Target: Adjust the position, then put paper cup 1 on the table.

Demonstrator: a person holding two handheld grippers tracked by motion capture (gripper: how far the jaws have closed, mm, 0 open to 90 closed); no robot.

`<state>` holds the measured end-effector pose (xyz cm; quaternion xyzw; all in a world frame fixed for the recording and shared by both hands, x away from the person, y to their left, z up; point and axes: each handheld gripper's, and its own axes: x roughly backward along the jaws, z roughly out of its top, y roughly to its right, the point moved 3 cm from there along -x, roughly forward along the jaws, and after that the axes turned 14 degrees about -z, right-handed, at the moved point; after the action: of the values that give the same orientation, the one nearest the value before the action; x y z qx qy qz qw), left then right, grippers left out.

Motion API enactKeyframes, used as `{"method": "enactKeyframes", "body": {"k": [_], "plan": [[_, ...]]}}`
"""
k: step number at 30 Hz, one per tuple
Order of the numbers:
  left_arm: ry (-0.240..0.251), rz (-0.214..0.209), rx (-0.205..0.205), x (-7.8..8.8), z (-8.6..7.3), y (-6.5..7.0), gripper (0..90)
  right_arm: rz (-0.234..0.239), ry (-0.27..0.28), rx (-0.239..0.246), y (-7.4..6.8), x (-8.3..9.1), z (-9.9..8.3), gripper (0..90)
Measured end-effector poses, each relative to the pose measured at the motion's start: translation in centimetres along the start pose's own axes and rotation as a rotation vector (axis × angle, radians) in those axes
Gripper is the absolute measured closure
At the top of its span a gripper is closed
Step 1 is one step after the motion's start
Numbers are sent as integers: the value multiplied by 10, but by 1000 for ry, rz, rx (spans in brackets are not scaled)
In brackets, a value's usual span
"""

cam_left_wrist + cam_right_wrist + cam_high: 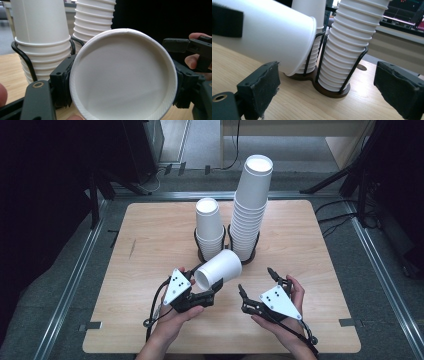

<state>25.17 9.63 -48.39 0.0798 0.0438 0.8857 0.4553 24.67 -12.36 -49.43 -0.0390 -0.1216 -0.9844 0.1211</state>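
Left gripper is clamped on a single white paper cup, jaws pinching across the rim end; the left gripper view looks straight into the cup mouth, with a black pad pressed on each side of the rim. Cup is held off the table, lying roughly on its side, mouth toward the person, base pointing at the cup holder w/ the two stacks. Right gripper has nothing in it; jaws stand apart, about half spread, pads clear of everything. In the right gripper view the cup hangs above and left of that gripper's left jaw, not touching.

Short stack and tall stack sit in a dark wire holder near table centre, just beyond the held cup.

Handling, as a judgement: cup is very light, thin-walled, easily crushed. Rolled rim is the stiffest part, so a grip there is sensible, but squeezing across the open mouth will ovalise it if pressed hard; rim top shows a slight kink already. Surface looks smooth, prob. a bit slippery vs. foam pads, and being so light it can swing or pop out w/ quick moves. If the right gripper takes over, best spot is the base end, where the bottom disc stiffens the wall, or a light pinch over the rim edge. Nesting onto a stack needs the cup axis lined up w/ it; stacks look tippy, esp. the tall one.
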Motion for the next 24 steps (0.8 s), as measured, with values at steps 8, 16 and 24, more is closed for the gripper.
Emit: {"method": "enactKeyframes", "body": {"k": [8, 16, 24], "plan": [[22, 4, 2, 0, -1, 0, 227, 35, -59, -137, 1, 0, 2, 111], [49, 3, 10, 0, -3, -1, 225, 116, -168, -380, -4, 2, 7, 134], [78, 5, 1, 0, -2, 3, 225, 164, -226, -491, -8, 7, 12, 29]]}}
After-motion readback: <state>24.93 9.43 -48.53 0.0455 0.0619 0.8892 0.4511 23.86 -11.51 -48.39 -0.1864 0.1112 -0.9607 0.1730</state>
